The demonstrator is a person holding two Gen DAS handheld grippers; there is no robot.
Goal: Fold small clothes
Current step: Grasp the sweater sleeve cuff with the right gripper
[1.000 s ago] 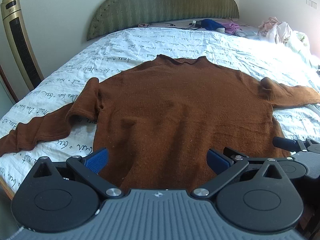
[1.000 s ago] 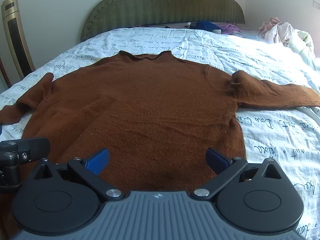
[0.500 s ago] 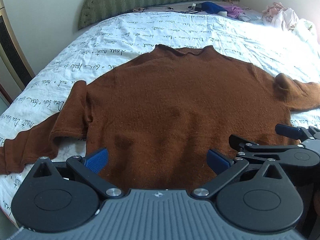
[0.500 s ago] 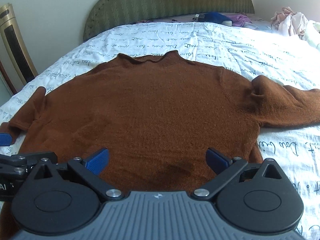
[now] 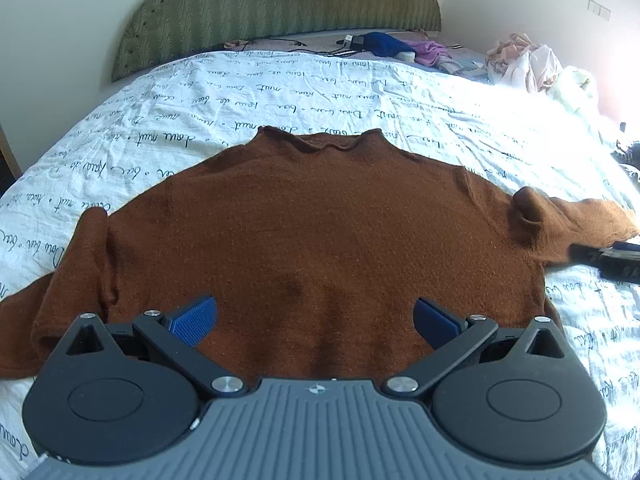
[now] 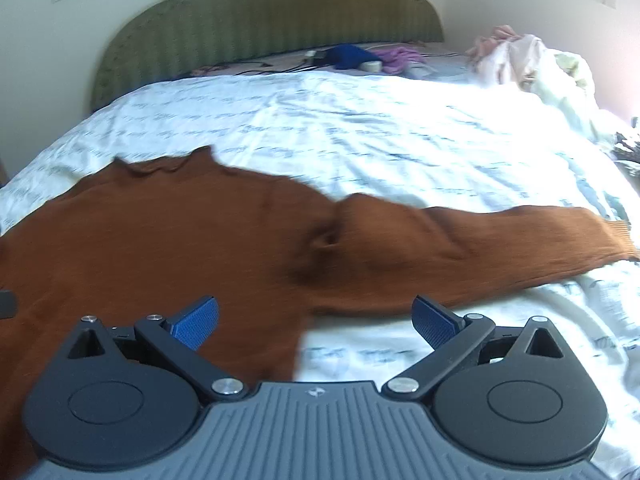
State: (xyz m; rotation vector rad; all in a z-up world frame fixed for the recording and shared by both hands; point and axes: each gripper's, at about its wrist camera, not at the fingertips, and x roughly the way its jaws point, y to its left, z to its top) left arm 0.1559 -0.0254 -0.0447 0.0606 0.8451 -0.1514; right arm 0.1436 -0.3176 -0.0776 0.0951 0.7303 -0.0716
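Observation:
A brown long-sleeved sweater [image 5: 312, 224] lies flat on the bed, collar away from me, sleeves spread to both sides. My left gripper [image 5: 314, 316] is open and empty, above the sweater's lower middle. My right gripper [image 6: 316, 316] is open and empty, above the sweater's [image 6: 168, 232] right side near the armpit, where the right sleeve [image 6: 480, 240] runs off to the right. The tip of the right gripper also shows at the right edge of the left wrist view [image 5: 608, 258], beside the right sleeve.
The bed has a white cover with script print [image 5: 280, 96] and a green headboard [image 5: 280, 4]. A pile of pale clothes [image 5: 532, 64] lies at the far right. Blue and purple items [image 5: 392, 46] lie near the headboard.
My right gripper has swung right, from over the sweater's body to its right side by the sleeve; its view is blurred with motion. My left gripper has moved a little right and forward.

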